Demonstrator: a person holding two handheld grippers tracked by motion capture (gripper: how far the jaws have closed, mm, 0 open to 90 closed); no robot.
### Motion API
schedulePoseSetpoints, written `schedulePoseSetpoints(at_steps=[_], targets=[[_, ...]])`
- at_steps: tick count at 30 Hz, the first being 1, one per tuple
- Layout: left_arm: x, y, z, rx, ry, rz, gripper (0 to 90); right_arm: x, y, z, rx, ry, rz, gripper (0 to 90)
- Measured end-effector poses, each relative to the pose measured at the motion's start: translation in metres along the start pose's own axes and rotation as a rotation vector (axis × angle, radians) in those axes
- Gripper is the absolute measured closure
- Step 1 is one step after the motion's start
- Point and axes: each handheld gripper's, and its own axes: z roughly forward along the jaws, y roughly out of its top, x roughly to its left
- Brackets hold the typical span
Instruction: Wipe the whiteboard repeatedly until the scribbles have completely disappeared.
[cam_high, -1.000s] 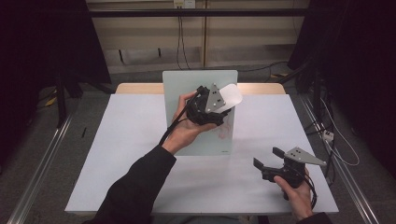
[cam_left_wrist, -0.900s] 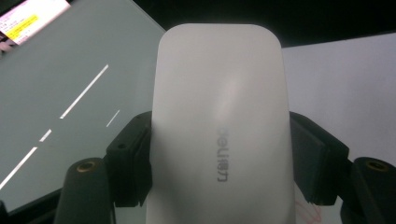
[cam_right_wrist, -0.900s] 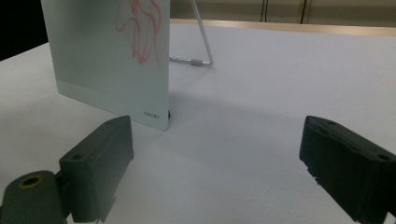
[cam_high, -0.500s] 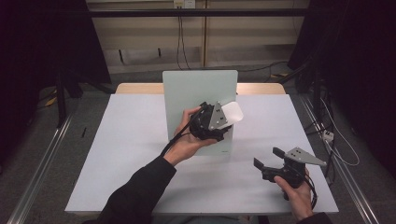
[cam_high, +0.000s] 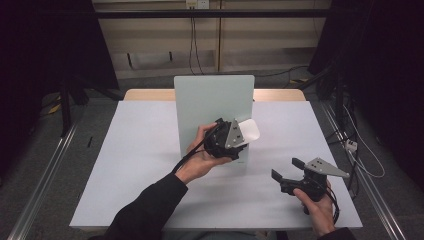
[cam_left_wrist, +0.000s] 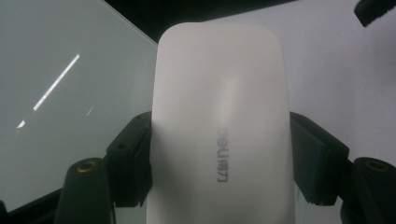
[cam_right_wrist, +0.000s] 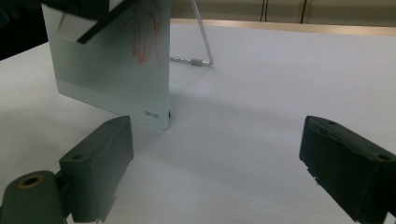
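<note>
Left gripper (cam_high: 235, 142): fingers clamped on white eraser (cam_left_wrist: 219, 135), held against standing glass board (cam_high: 212, 107) at mid-surface.
Right gripper (cam_high: 290, 170): fingers apart, empty, near right.
Risk: hard push may tip board on its wire stand (cam_right_wrist: 203, 46); red scribble (cam_right_wrist: 142, 35) may smear.
Containers: none.

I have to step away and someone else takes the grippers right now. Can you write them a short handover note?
Left gripper: shut on the white eraser, held against the lower right part of the standing glass board.
Right gripper: jaws open, holding nothing, low over the white table to the right of the board.
Board: upright on its wire stand, red scribbles on its face.
Done: eraser picked up and brought to the board.
Left: probably wipe off the red marks, then set the eraser down.
</note>
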Motion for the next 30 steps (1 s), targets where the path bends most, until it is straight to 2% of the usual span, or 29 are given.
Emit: schedulePoseSetpoints(at_steps=[8,11,14,19,27,30], targets=[[0.030,0.020,-0.015,-0.046,0.073,-0.018,31.0,0.000,0.000,0.000,-0.001,0.002,0.000,9.7],[0.036,0.021,-0.019,-0.070,0.099,-0.032,31.0,0.000,0.000,0.000,0.000,0.002,-0.005,9.7],[0.031,0.019,-0.017,-0.059,0.104,-0.013,31.0,0.000,0.000,-0.001,-0.001,0.003,0.001,9.7],[0.019,0.010,-0.012,-0.040,0.069,0.011,31.0,0.000,0.000,-0.001,-0.001,0.002,-0.004,9.7],[-0.001,-0.006,-0.002,-0.010,0.012,0.021,31.0,0.001,0.000,-0.001,-0.004,0.004,0.000,9.7],[-0.006,-0.008,0.000,0.001,0.005,0.031,31.0,0.000,0.000,-0.001,-0.005,0.001,-0.005,9.7]])
